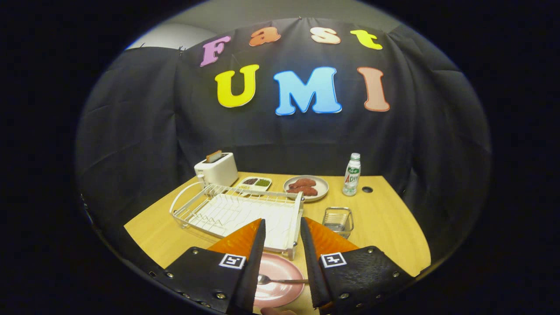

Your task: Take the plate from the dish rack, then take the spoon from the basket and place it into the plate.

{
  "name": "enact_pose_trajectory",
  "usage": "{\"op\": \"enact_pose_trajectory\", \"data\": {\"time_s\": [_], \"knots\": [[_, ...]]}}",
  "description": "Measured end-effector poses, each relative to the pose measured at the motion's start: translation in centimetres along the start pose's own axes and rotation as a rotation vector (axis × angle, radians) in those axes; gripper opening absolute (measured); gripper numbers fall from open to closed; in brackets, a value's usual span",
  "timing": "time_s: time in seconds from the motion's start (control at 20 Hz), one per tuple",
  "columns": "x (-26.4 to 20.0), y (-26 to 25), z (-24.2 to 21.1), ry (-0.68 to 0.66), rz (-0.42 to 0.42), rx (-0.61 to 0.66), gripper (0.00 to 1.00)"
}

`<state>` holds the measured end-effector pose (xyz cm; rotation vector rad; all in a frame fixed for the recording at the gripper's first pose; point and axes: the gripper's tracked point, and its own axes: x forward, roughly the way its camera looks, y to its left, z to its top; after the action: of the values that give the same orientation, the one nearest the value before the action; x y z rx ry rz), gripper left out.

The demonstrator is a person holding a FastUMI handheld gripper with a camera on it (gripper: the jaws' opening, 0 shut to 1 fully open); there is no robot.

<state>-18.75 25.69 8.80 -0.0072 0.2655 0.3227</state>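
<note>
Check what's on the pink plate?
A spoon lies on the pink plate, between the open tool's fingers. Those fingers cover the plate's sides and the spoon's handle end.

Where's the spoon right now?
The spoon lies on the pink plate, between the open gripper's fingers, just in front of the dish rack.

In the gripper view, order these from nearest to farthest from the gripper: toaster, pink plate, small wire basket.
The gripper is open.
1. Pink plate, between the fingers.
2. Small wire basket, just ahead, beside the dish rack.
3. Toaster, beyond the rack.
</note>
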Motion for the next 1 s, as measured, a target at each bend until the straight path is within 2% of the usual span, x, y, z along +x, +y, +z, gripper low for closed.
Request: {"op": "enact_pose_trajectory", "data": {"time_s": [0.3,0.45,0.6,0.7,0.85,1.0], "knots": [[-1.7,-3.9,5.4,-0.130,-0.088,-0.020,0.48],[-2.2,-4.5,6.9,-0.182,-0.072,0.003,0.48],[-2.0,-5.9,6.7,-0.189,-0.066,0.032,0.48],[-1.6,-7.7,5.9,-0.171,-0.091,0.069,0.48],[-0.9,-12.4,3.8,-0.116,-0.167,0.099,0.48],[0.3,-16.9,3.3,-0.143,-0.168,0.133,0.48]]}}
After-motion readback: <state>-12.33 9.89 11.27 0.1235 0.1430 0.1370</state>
